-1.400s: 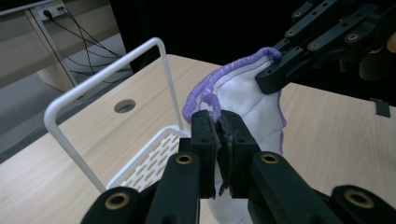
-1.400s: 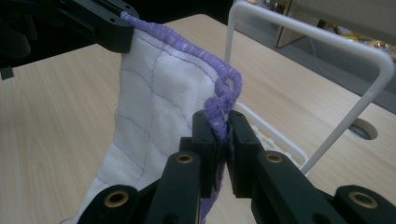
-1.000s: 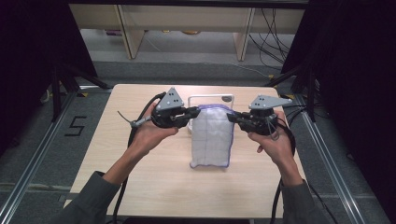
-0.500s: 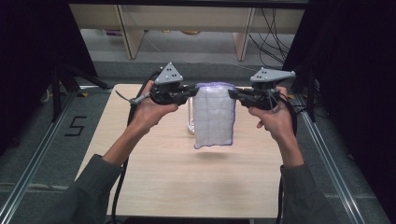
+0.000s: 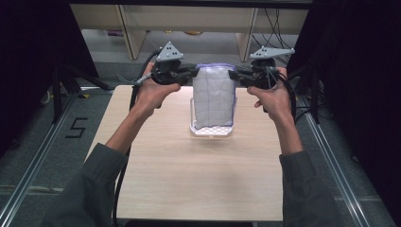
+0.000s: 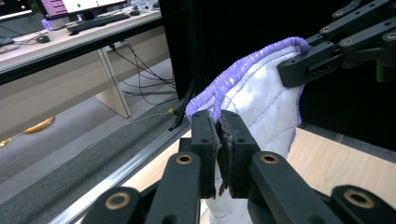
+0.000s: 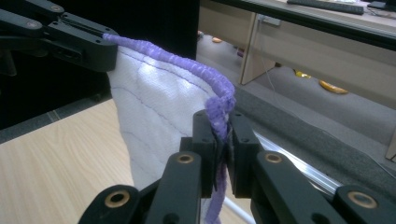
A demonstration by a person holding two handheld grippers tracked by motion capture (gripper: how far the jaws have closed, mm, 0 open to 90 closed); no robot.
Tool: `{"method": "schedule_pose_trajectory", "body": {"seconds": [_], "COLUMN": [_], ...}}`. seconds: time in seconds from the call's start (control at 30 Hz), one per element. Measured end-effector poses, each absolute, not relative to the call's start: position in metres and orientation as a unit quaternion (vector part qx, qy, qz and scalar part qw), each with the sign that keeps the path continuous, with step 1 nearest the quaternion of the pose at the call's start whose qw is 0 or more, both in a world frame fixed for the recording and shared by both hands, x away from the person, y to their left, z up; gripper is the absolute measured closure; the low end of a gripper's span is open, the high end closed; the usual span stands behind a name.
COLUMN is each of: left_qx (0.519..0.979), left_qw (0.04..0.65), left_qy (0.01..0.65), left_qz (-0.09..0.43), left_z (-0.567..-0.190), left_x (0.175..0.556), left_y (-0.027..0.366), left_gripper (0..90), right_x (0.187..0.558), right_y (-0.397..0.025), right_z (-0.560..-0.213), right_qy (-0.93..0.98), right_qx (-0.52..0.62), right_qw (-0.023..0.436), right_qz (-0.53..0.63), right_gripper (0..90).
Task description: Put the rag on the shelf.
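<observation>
left tool [image 5: 189, 74]: clamped tight on one top corner of the cloth, jaws pressed together over the purple edging in the left gripper view.
right tool [image 5: 235, 74]: clamped tight on the other top corner, jaws pinching the purple edging in the right gripper view.
cloth [image 5: 215, 97]: white, quilted, purple-stitched border; held up in the air between the two tools, top edge stretched roughly level, body hanging straight down.
cloth position: over the far middle of the counter [image 5: 189, 175], lower end hanging in front of the white tray [image 5: 211, 132]; contact between them impossible to tell.
white tray: perforated base, lying flat on the counter below the cloth.
hands: left hand [image 5: 153, 90] and right hand [image 5: 272, 97] raised above the far edge of the counter, well apart, one on each side of the cloth.
</observation>
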State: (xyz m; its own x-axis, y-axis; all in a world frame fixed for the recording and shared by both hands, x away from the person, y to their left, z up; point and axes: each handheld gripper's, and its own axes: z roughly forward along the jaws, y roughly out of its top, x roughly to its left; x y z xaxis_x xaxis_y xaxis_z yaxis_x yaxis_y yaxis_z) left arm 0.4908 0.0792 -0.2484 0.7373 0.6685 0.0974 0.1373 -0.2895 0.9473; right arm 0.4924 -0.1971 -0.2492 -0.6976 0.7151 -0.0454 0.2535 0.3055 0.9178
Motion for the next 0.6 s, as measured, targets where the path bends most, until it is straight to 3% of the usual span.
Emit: {"method": "schedule_pose_trajectory", "body": {"seconds": [0.3,0.6], "left_qx": [0.751,0.741], "left_qw": [0.551,0.546], "left_qy": [0.27,0.31], "left_qz": [0.244,0.239], "left_z": [-0.247,-0.277], "left_x": [0.523,0.57], "left_y": [0.079,0.072], "left_gripper": [84.4,82.8], "right_x": [0.518,0.561], "right_y": [-0.194,-0.192], "right_z": [-0.247,-0.266], "right_qy": [0.758,0.745], "right_qx": [0.332,0.366], "right_qw": [0.231,0.219], "right_qz": [0.512,0.513], "right_gripper": [84.0,83.7]}}
